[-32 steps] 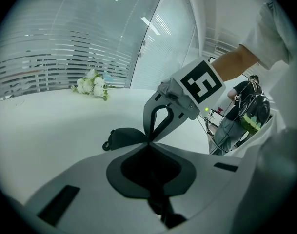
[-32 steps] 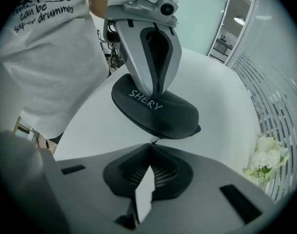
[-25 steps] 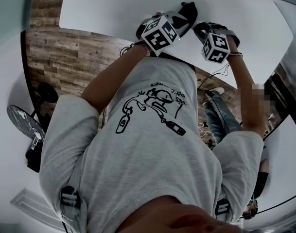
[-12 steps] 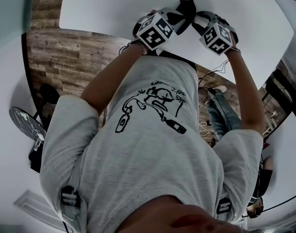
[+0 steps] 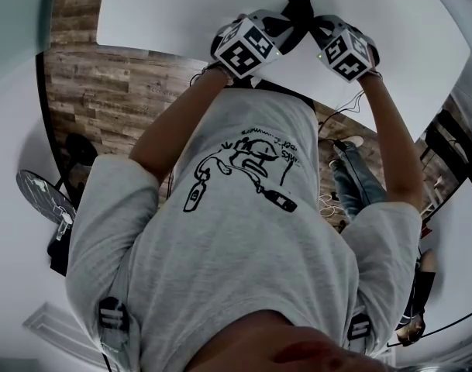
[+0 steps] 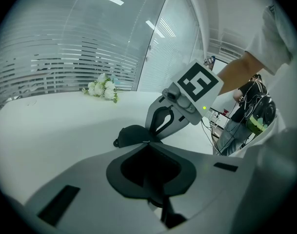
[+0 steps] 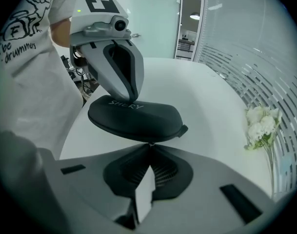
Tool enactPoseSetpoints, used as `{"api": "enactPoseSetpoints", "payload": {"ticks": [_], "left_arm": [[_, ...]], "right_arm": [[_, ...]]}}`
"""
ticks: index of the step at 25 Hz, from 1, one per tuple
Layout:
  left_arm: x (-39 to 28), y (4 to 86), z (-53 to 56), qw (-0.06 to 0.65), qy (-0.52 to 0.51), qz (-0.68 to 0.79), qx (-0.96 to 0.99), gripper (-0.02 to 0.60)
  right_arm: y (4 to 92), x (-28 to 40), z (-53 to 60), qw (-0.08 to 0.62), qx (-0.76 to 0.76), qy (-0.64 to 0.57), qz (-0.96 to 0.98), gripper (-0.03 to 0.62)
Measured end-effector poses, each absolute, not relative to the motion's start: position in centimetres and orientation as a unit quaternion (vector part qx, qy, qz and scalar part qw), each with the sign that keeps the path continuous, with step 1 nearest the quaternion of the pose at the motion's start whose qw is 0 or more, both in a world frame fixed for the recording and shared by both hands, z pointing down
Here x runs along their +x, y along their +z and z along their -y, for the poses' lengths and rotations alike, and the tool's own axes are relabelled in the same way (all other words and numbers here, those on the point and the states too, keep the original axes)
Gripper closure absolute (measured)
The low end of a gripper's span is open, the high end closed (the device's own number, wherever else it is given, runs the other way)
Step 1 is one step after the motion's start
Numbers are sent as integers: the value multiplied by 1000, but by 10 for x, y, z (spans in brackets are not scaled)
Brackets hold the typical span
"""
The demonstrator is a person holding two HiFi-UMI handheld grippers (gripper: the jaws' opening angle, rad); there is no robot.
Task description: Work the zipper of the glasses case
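A black zip-up glasses case point(image 7: 133, 118) is held over the white table point(image 7: 207, 96), between the two grippers. My left gripper point(image 7: 123, 97) is shut on the case's far end, and in its own view the case point(image 6: 131, 134) shows just past its closed tips point(image 6: 148, 141). My right gripper point(image 7: 149, 143) is at the case's near edge. Its jaws are closing to a pinch on the small metal zipper pull point(image 7: 149, 144). In the head view the case point(image 5: 300, 8) is a dark shape between the left gripper point(image 5: 288, 20) and the right gripper point(image 5: 317, 23).
White flowers point(image 7: 260, 126) lie on the table at the far side, by the blinds, and the flowers point(image 6: 103, 89) show in the left gripper view too. The table's near edge point(image 5: 181, 49) borders a wood floor. Cables and gear sit on the floor to my right.
The right gripper has moved up and in toward the case, and the gap to the left gripper has closed. The left gripper shifted slightly up and still holds the case.
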State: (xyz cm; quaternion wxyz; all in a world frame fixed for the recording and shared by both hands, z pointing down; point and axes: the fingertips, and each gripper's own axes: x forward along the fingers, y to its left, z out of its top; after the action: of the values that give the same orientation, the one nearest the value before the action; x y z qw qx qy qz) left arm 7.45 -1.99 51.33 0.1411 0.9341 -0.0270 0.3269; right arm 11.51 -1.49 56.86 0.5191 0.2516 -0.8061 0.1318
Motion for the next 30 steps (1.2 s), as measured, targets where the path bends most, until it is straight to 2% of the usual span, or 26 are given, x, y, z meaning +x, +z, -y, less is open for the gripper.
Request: {"api": "enactPoseSetpoints", "payload": {"ticks": [15, 20, 25, 30], "left_arm": [[90, 520, 2, 110, 325, 15, 939, 561], [93, 522, -4, 104, 327, 7, 939, 561], [87, 519, -5, 135, 319, 8, 938, 560], [86, 519, -7, 121, 322, 10, 939, 560]], "right_arm": [[581, 129, -5, 591, 257, 130, 754, 588], [584, 131, -19, 592, 248, 149, 753, 588], [583, 131, -18, 606, 248, 114, 747, 582], [582, 132, -17, 603, 255, 113, 747, 580]]}}
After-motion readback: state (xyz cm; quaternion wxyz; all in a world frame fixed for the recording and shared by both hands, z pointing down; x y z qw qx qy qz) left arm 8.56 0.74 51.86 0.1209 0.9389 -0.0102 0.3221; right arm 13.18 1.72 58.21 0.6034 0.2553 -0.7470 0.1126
